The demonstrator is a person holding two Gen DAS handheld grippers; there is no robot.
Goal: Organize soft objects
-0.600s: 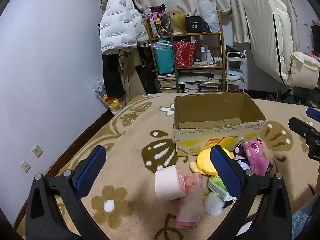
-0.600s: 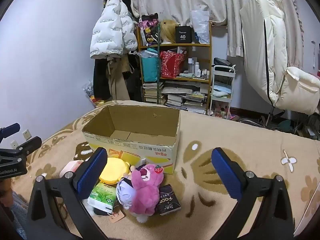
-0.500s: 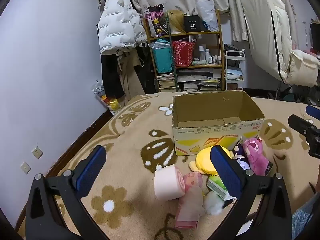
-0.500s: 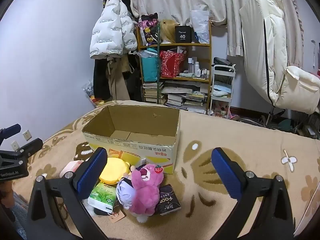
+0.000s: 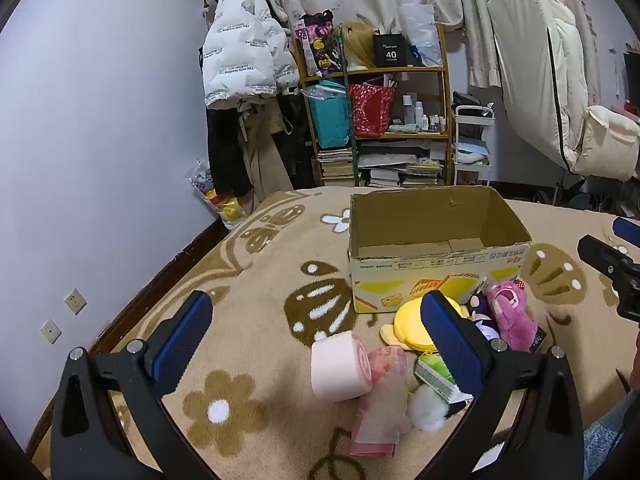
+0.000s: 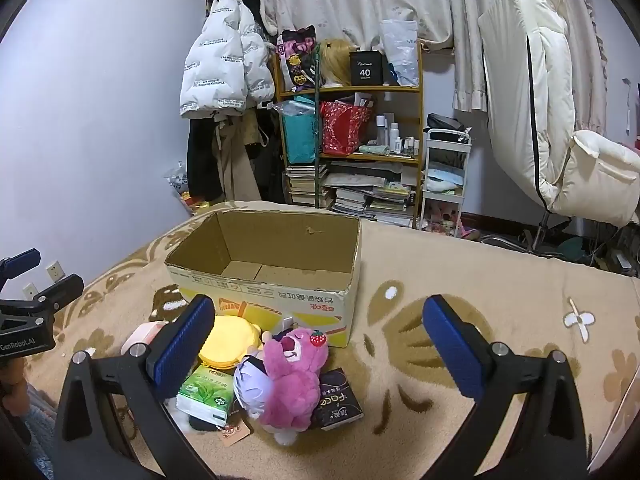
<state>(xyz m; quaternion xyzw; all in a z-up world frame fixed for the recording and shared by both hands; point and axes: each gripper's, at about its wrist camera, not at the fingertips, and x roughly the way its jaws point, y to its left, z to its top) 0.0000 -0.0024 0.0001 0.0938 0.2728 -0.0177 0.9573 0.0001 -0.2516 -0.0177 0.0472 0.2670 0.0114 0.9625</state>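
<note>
While the left wrist view looks down over a patterned blanket [image 5: 248, 280], it lists: left tool [image 5: 316, 336], jaws fully spread, nothing between them; cardboard box [image 5: 436, 276], open-topped and apparently empty; heaped just in front of it, a pink roll [image 5: 340, 366], a pink folded cloth [image 5: 382, 408], a yellow plush [image 5: 408, 320], a white fluffy item [image 5: 428, 410] and a pink bear plush [image 5: 510, 316]. Right wrist view: right tool [image 6: 316, 334], likewise wide open and empty, hovering above the same heap; bear [image 6: 294, 376] lying over a purple plush [image 6: 246, 384], a green tissue pack [image 6: 206, 394] and a dark packet [image 6: 338, 402] alongside. Step judged: none packed yet, first pick pending; the next move calls for lowering one tool over a soft item, closing, and carrying it into the box. Obscured: the yellow plush sits partly behind tool fingers in both views; the purple plush is mostly covered; the white item's identity is unclear.
</note>
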